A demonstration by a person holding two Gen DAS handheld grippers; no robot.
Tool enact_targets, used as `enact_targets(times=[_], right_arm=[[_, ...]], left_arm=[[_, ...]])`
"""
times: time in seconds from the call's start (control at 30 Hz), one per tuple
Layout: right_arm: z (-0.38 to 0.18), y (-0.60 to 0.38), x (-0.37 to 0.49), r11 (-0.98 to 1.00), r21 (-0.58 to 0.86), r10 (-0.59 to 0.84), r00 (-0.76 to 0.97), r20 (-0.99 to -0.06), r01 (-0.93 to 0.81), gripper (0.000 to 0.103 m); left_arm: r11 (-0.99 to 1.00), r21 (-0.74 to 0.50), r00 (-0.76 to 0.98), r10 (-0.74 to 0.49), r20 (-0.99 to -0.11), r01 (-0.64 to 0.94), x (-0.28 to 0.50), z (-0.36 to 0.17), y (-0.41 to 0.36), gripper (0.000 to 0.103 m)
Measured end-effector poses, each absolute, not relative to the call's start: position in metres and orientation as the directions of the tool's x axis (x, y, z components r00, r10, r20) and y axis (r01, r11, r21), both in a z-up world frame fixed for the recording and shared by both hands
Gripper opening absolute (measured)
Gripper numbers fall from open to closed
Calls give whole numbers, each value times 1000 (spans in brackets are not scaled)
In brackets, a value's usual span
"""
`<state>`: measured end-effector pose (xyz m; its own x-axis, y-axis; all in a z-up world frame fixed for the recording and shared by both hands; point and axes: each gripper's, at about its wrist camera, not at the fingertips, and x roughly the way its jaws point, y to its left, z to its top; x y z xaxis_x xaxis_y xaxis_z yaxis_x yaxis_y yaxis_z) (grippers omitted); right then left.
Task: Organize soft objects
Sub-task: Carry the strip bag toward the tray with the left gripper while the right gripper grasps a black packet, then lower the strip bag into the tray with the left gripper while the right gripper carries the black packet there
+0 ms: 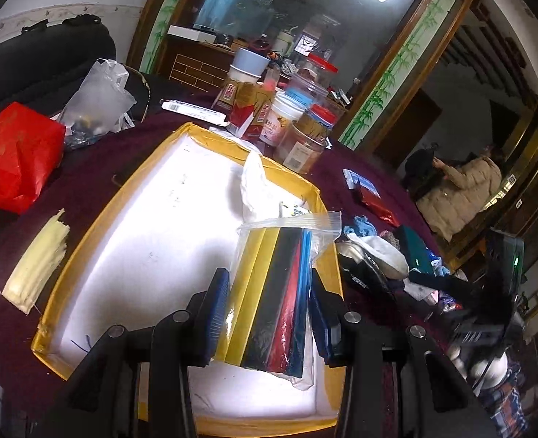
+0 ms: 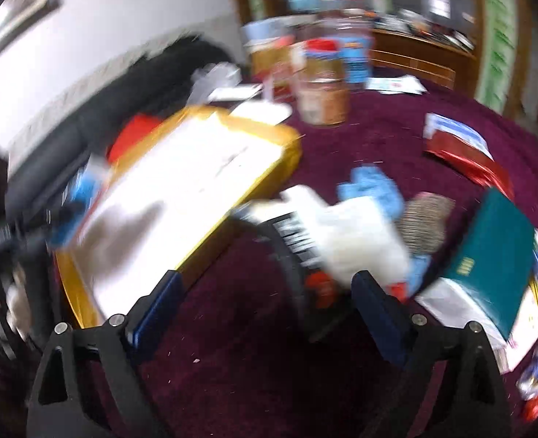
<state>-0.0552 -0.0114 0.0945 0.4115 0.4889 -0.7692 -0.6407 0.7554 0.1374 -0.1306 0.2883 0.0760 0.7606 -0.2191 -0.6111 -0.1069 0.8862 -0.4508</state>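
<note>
A table covered in dark maroon cloth (image 1: 130,153) carries everything here. A shallow yellow-rimmed tray (image 1: 97,226) with a white floor sits on it. Left of the tray lie a pale folded wad (image 1: 37,262), a red plastic bag (image 1: 16,153) and a clear plastic bag (image 1: 97,102). Beyond the tray stand red-lidded jars (image 1: 309,135) and cartons (image 1: 247,109). To its right is a heap of soft items: a white sock (image 2: 360,233), light blue cloth (image 2: 371,189), a dark green book (image 2: 495,259) and a red foil packet (image 2: 462,153).

yellow-rimmed white tray (image 1: 97,226), maroon tablecloth (image 1: 342,168), red bag (image 1: 16,157), leopard-print cloth (image 2: 426,222).
</note>
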Motion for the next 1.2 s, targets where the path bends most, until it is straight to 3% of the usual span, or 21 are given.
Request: enact_targets(times=[0.13, 0.3, 0.33, 0.37, 0.6, 0.83, 0.97, 1.1, 1.17, 1.2], right_arm=[[77, 14, -57, 761, 2, 381, 445, -810, -649, 89], [58, 32, -33, 792, -59, 296, 467, -833, -607, 53], [55, 35, -31, 795, -85, 276, 483, -831, -601, 38], [53, 35, -30, 803, -110, 252, 501, -828, -586, 33], [80, -9, -30, 850, 77, 373, 493, -786, -521, 24], [117, -58, -39, 800, 367, 580, 453, -677, -475, 16], [132, -77, -31, 786, 445, 615, 475, -629, -429, 10], [134, -91, -23, 781, 477, 624, 480, -616, -404, 15], [132, -79, -31, 765, 441, 634, 423, -648, -470, 61], [125, -67, -38, 769, 399, 612, 394, -686, -499, 68]], left_arm=[[881, -461, 757, -226, -612, -109, -129, 71, 292, 43], [875, -473, 750, -245, -614, -101, -130, 66, 288, 43], [876, -472, 750, -244, -615, -101, -130, 66, 289, 43], [877, -469, 750, -242, -615, -102, -131, 67, 290, 43], [869, -479, 757, -228, -612, -125, -130, 68, 297, 43], [872, -474, 752, -230, -618, -123, -125, 69, 301, 43], [869, -479, 758, -228, -611, -125, -122, 73, 307, 43], [871, -475, 758, -224, -613, -127, -126, 73, 308, 43], [868, -480, 758, -226, -611, -129, -128, 71, 309, 43], [864, -486, 758, -229, -611, -131, -129, 70, 309, 43]])
